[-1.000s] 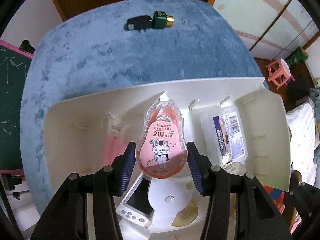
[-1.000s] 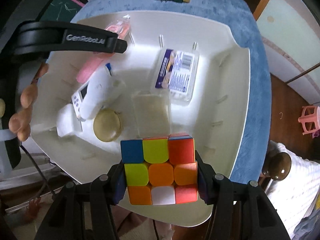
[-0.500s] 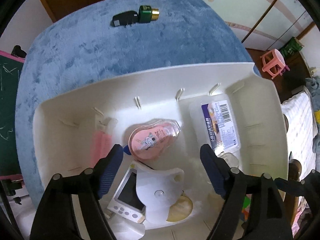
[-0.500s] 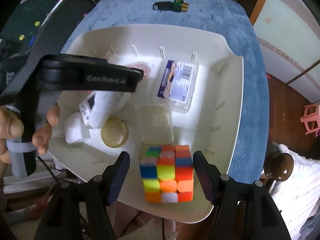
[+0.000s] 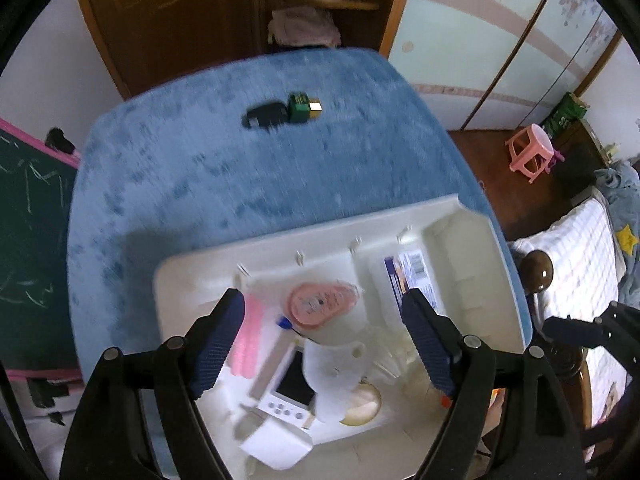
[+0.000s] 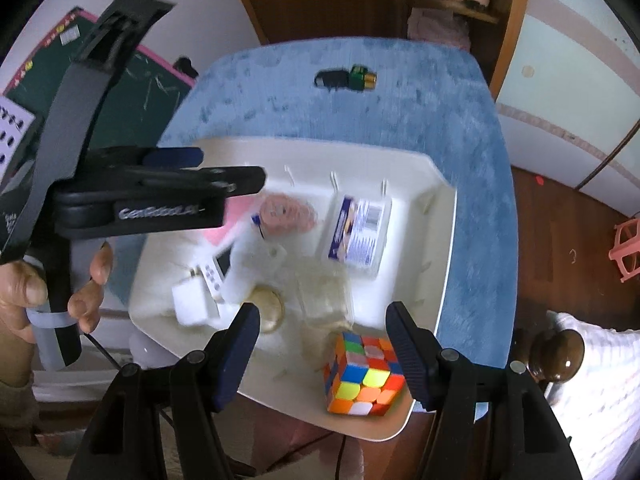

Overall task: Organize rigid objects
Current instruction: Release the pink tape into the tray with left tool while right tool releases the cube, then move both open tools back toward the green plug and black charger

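Left hand-held gripper (image 5: 322, 344) hangs above the white plastic tray (image 5: 472, 240), fingers spread wide, nothing between the blue pads. Directly beneath it, on the tray floor, lies the pink teardrop-shaped correction tape dispenser (image 5: 320, 306), flat on its side, just beside a pink bar-shaped item (image 5: 250, 344) along the tray's left part. Near it sit a small white device with a dark screen and buttons (image 5: 290, 390), a white moulded plastic piece (image 5: 336, 364) and a round tan disc (image 5: 362, 404) partly under that piece. A clear lidded box with a blue-and-white barcode label (image 6: 358, 236) rests toward the tray's far right. Right hand-held gripper (image 6: 324, 354) is likewise spread wide and holds nothing; the multicoloured puzzle cube (image 6: 364, 374) stands in the tray's near right corner, below and between the fingers, apart from both pads. A clear square container (image 6: 324, 294) sits just beyond the cube. The tray rests on a counter covered in blue plush cloth (image 5: 200, 168). Well apart from the tray, at the counter's far side, lie a small black object (image 5: 266, 116) and a green-and-gold battery (image 5: 304, 106), touching end to end. Edges blurred in both views.
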Demonstrator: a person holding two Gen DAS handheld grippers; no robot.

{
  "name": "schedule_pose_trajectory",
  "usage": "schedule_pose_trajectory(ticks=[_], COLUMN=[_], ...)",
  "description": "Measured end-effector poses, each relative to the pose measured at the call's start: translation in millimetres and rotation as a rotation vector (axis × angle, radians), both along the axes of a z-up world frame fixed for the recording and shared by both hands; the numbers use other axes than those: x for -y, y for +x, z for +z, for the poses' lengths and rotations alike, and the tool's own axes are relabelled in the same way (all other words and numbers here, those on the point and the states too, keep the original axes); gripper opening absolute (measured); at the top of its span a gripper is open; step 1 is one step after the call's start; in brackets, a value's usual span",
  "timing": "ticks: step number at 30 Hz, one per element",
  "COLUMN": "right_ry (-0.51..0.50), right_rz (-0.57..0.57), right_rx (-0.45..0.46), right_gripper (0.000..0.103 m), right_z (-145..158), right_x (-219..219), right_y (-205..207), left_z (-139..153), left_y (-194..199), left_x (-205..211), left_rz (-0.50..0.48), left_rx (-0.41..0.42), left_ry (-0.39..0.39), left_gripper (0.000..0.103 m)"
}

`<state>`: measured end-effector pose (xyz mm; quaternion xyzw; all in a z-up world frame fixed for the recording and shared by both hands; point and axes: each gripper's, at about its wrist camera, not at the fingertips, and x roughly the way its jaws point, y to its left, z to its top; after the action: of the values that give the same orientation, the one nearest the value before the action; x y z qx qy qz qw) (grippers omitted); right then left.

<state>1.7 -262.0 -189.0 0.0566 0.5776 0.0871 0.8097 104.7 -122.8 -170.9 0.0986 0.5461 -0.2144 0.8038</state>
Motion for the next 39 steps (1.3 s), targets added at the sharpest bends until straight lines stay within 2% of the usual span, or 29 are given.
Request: schedule_pose_trajectory(ticks=[6, 13, 15, 21, 27, 31, 39], right_ry=[-0.017, -0.032, -0.044, -0.048, -0.053, -0.02, 0.04], right_rz=[-0.026, -0.058, -0.065, -0.107, -0.152, -0.194, -0.258], right_rx=[0.07, 0.141, 0.158, 0.158, 0.109, 0.039, -0.092], right_gripper=[0.066, 0.066, 0.066, 0.067, 0.067, 0.067, 0.067], right_z=[33, 80, 93, 106, 76, 34, -52], right_x=[10, 24, 26, 36, 40, 43, 41], right_y=[19, 67, 86, 151, 227, 277, 342], left_z=[43, 84, 92, 99, 74, 47, -12], left_y=[27, 73, 85, 131, 182, 214, 255], left_x=[-8, -10, -12, -12, -13, -12, -16], left_rz=[-0.007, -0.003, -0.009, -0.008, 0.061, 0.109, 0.211], left_rx=[0.073, 0.148, 0.156, 0.186, 0.168, 0.133, 0.062], left_ry=[-0.01, -0.014, -0.025, -0.031, -0.064, -0.078, -0.082], left_gripper=[0.086, 0.089, 0.097, 0.097, 0.097, 0.097, 0.097])
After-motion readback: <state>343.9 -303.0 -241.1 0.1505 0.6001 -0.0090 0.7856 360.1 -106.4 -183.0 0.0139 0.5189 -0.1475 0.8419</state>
